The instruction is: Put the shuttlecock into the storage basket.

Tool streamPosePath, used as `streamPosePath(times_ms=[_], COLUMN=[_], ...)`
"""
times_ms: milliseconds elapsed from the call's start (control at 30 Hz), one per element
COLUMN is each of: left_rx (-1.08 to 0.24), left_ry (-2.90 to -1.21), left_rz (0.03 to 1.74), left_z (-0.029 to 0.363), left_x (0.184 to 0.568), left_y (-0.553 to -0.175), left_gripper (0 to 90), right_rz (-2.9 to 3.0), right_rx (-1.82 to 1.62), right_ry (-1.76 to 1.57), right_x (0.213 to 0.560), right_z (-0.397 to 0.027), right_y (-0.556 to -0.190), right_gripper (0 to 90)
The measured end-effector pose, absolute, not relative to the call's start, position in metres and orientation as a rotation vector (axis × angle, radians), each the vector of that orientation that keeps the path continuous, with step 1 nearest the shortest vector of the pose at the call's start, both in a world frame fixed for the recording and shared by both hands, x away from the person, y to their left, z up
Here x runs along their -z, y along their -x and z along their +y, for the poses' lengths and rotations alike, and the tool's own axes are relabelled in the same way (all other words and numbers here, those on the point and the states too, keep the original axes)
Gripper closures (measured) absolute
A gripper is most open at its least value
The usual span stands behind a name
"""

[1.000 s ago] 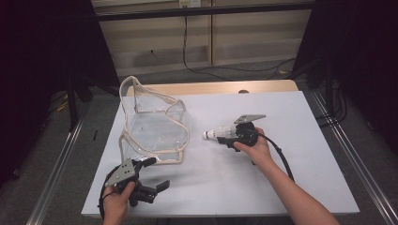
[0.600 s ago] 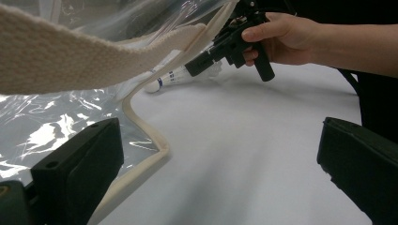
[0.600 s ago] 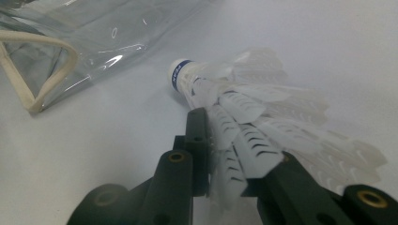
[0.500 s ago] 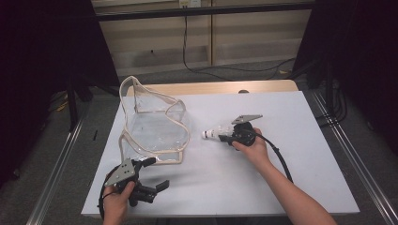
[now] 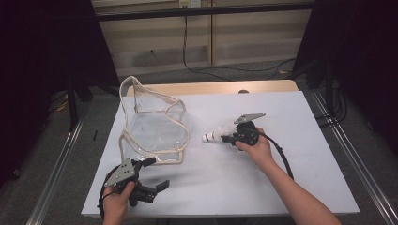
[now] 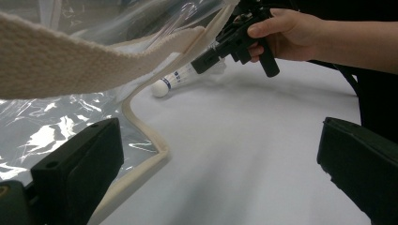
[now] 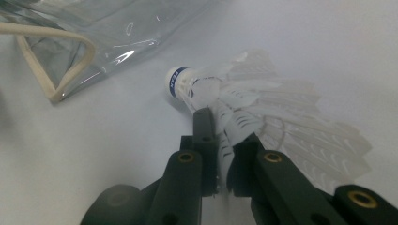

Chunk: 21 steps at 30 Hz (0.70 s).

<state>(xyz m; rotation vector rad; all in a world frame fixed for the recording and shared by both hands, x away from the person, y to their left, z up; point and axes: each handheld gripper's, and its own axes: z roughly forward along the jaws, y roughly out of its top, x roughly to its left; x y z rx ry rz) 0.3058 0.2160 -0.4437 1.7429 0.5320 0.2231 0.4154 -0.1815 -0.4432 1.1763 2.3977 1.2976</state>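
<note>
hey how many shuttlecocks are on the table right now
1. The shuttlecock lies right of the clear bag, its feathers pinched in the right gripper. None shows through the bag.

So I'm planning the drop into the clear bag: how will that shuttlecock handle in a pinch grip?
The shuttlecock probably weighs very little: it is mostly thin white feathers. Those feathers look fragile; the right gripper has just closed on them, so a hard squeeze may bend them. Set down, its round cork tip would likely let it roll in an arc.
</note>
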Motion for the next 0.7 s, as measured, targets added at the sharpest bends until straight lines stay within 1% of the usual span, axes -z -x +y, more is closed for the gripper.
streamPosePath(times_ms=[533, 600, 700], left_rx=[-0.226, -0.224, -0.224], left_ry=[-1.743, -1.743, -1.744], left_rz=[0.532, 0.531, 0.53], left_z=[0.2162, 0.2161, 0.2158], left_x=[0.4431, 0.4432, 0.4434], left_y=[-0.3056, -0.3055, -0.3055], left_gripper=[0.9, 0.9, 0.9], right_rz=[2.424, 2.429, 2.424], right_rx=[-1.323, -1.332, -1.356], right_ry=[-1.154, -1.157, -1.173], right_x=[0.4394, 0.4401, 0.4416], right_z=[-0.1828, -0.183, -0.1833], right_y=[-0.4086, -0.409, -0.4099], right_gripper=[85.2, 84.1, 78.9])
